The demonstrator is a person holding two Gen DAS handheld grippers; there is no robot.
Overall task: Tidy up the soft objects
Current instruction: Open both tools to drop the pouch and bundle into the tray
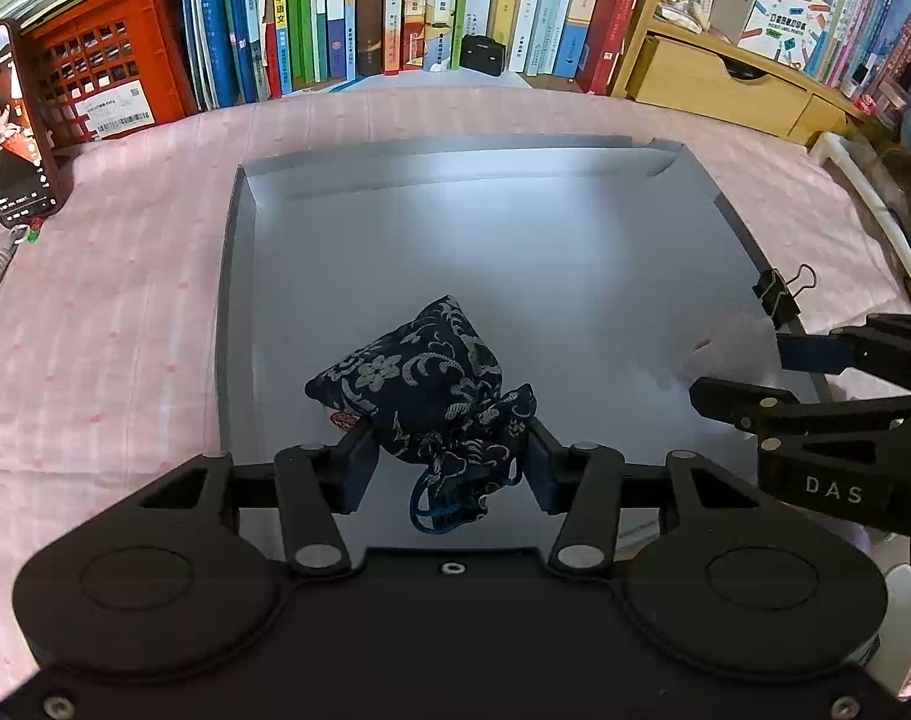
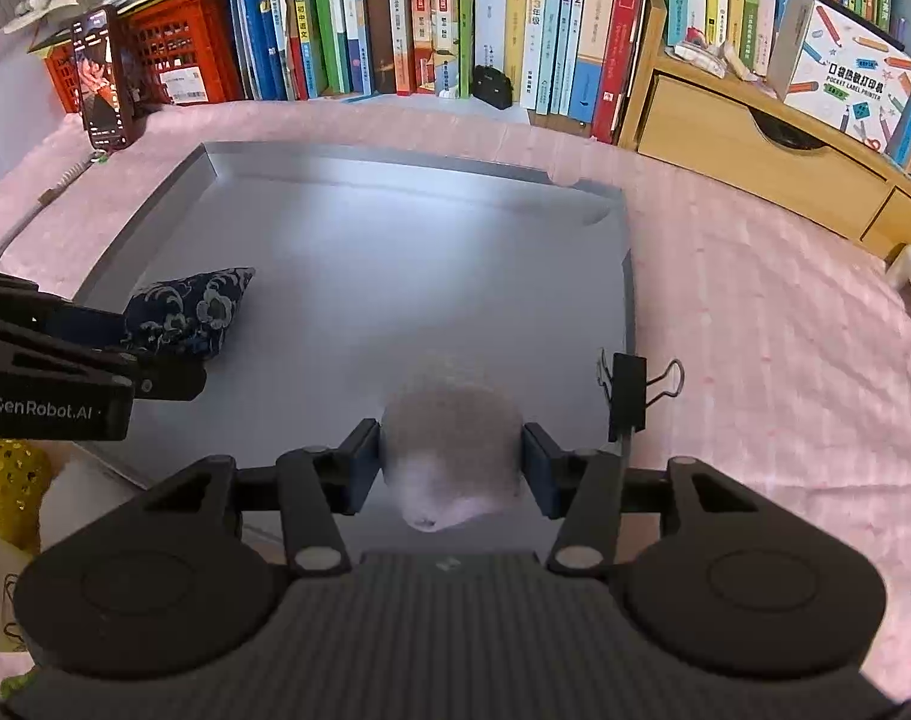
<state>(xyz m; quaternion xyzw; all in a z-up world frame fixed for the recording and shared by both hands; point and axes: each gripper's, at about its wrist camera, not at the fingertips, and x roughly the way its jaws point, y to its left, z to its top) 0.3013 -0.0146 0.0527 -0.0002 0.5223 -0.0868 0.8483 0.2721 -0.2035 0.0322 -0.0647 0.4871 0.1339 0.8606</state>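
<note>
A dark blue floral drawstring pouch (image 1: pixel 431 372) lies in the near left part of a shallow grey tray (image 1: pixel 455 228). My left gripper (image 1: pixel 449 450) has a pad against each side of the pouch, near its gathered neck. In the right wrist view, a pale fluffy ball (image 2: pixel 452 438) sits between the pads of my right gripper (image 2: pixel 452 456), and its sides look flattened against them. It is over the tray's (image 2: pixel 365 252) near right part. The left gripper (image 2: pixel 161 354) and the pouch (image 2: pixel 203 306) show at the left of that view. The right gripper (image 1: pixel 737 369) shows at the right of the left wrist view.
A black binder clip (image 2: pixel 629 390) grips the tray's right rim beside the right gripper. The tray rests on a pink cloth (image 1: pixel 125 300). Behind it stand a row of books (image 1: pixel 395 6), a red crate (image 1: pixel 107 78), a propped phone (image 1: pixel 14 120) and a wooden drawer unit (image 1: pixel 719 84). A gold sequined item (image 2: pixel 5 492) lies near left.
</note>
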